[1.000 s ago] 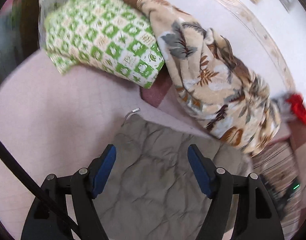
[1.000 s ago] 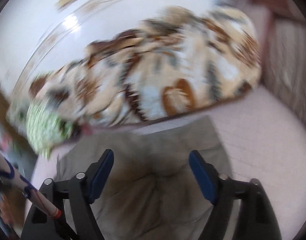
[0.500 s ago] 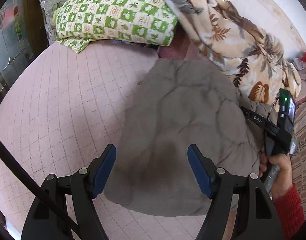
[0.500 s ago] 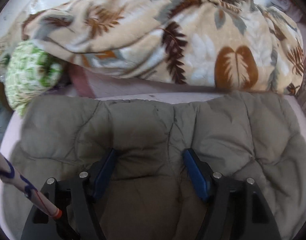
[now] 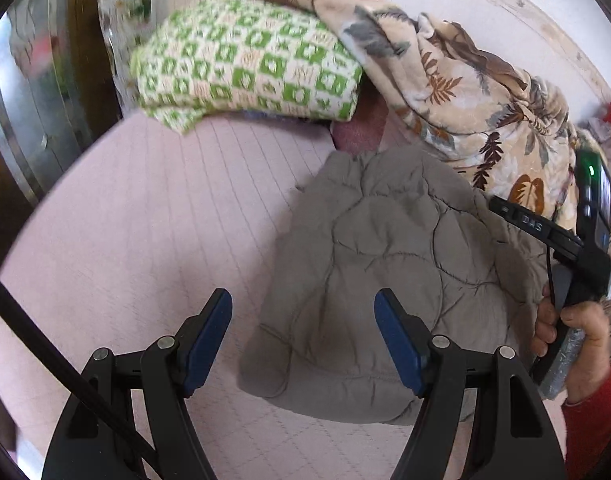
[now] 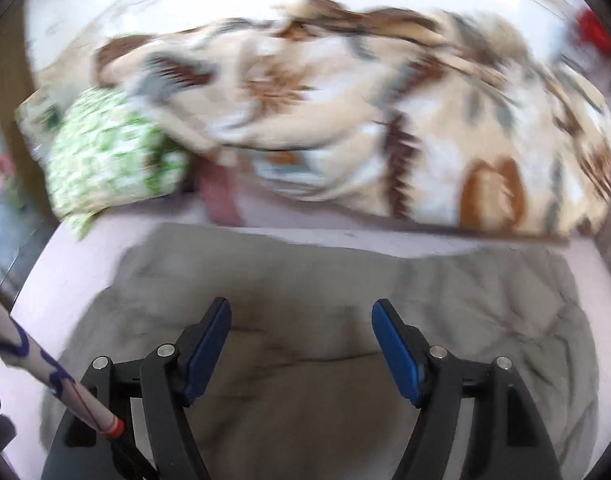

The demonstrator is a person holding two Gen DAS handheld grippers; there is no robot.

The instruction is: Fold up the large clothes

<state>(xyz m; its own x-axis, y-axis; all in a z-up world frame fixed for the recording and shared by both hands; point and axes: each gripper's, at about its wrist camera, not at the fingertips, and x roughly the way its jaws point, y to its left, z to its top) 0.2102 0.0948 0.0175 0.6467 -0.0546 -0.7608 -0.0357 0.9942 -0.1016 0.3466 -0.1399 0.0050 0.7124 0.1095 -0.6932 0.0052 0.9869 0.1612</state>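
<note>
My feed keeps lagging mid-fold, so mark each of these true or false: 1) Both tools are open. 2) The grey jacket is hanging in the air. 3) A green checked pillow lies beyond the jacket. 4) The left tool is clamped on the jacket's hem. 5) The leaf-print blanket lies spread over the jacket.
1) True: the left tool and the right tool both have their jaws spread with nothing between them.
2) False: the grey jacket lies bunched on the pink bed cover.
3) True: the green checked pillow lies beyond it.
4) False: it grips nothing.
5) False: the leaf-print blanket is heaped behind the jacket.
</note>
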